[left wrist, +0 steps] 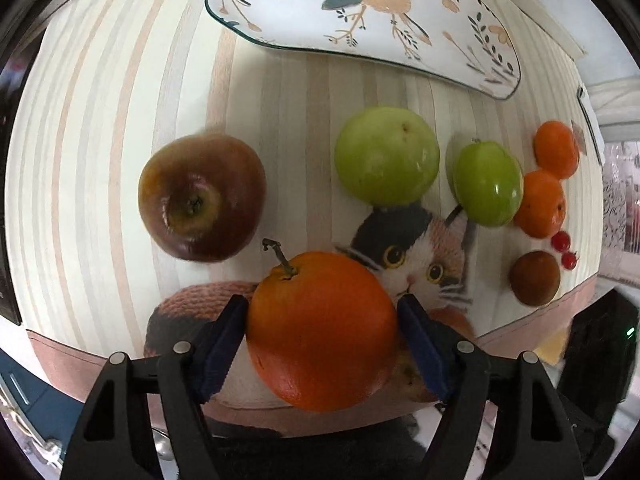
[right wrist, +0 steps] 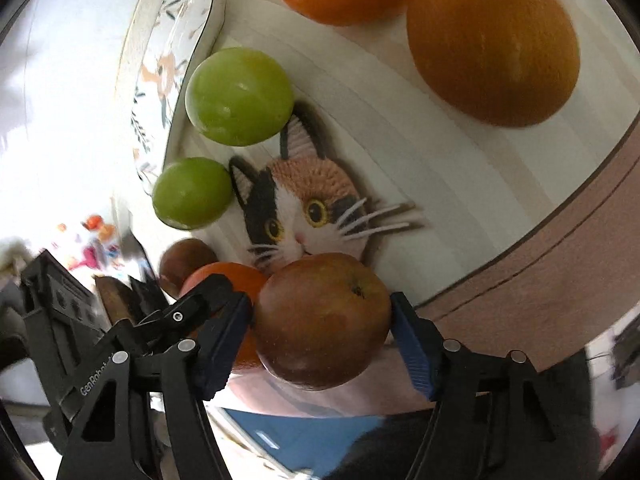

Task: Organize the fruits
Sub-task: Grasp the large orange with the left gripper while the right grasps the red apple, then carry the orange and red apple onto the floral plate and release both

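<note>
Striped mat [left wrist: 120,120] — both grippers fruit-laden

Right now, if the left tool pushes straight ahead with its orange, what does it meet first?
Probably the mat, between the red apple and large green fruit; the plate lies beyond. Depth is unclear.

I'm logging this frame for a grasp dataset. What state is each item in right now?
left gripper: shut on orange
right gripper: shut on red apple
dark apple: loose on mat
two green fruits: on mat, ungrasped
plate: no fruit on visible part
</note>
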`<move>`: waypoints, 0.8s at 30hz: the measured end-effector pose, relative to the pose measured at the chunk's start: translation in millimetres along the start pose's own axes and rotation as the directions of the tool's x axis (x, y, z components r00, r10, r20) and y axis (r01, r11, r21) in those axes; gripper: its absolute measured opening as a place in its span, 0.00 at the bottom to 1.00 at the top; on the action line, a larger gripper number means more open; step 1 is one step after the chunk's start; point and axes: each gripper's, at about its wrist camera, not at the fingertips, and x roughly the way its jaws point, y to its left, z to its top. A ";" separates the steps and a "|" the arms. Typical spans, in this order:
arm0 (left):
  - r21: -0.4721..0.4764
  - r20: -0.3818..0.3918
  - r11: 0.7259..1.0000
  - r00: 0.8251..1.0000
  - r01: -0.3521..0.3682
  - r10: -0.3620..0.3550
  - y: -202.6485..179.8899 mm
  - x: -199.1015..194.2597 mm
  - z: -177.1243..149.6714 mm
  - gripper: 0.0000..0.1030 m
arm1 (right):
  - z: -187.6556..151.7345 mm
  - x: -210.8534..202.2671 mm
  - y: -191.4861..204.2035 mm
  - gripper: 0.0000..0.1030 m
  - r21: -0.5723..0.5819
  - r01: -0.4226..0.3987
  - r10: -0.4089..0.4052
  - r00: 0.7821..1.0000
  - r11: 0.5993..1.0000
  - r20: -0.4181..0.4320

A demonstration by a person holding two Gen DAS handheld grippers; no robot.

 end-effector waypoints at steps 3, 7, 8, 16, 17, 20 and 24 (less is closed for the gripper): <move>0.029 0.001 0.999 1.000 -0.021 0.020 -7.7 0.1 -4.8 0.75 | 3.1 -11.3 19.8 0.70 -0.184 0.188 -0.183 0.982 0.965 0.043; 0.049 -0.009 0.996 0.997 -0.074 0.075 -24.9 12.0 -4.6 0.75 | 2.0 -16.9 44.0 0.70 -0.377 0.389 -0.361 0.921 0.841 0.146; 0.052 -0.017 0.995 0.996 -0.086 0.087 -24.3 12.9 0.2 0.76 | 3.1 -16.8 45.0 0.70 -0.387 0.387 -0.360 0.922 0.837 0.142; -0.006 -0.107 0.998 0.992 -0.064 0.063 -30.6 47.8 2.9 0.76 | 17.4 -19.0 44.6 0.70 -0.358 0.338 -0.311 0.941 0.871 0.132; -0.013 -0.095 0.998 0.994 -0.062 0.060 -31.6 47.7 1.8 0.75 | 19.2 -18.7 44.8 0.70 -0.354 0.331 -0.307 0.944 0.875 0.123; -0.022 -0.072 0.998 0.995 -0.066 0.065 -37.9 46.6 -1.2 0.74 | 23.9 -12.5 42.7 0.70 -0.353 0.326 -0.312 0.945 0.877 0.098; -0.025 -0.031 0.995 0.994 -0.101 0.100 -47.4 45.2 -9.9 0.73 | 27.2 -12.5 40.9 0.70 -0.351 0.316 -0.296 0.949 0.881 0.113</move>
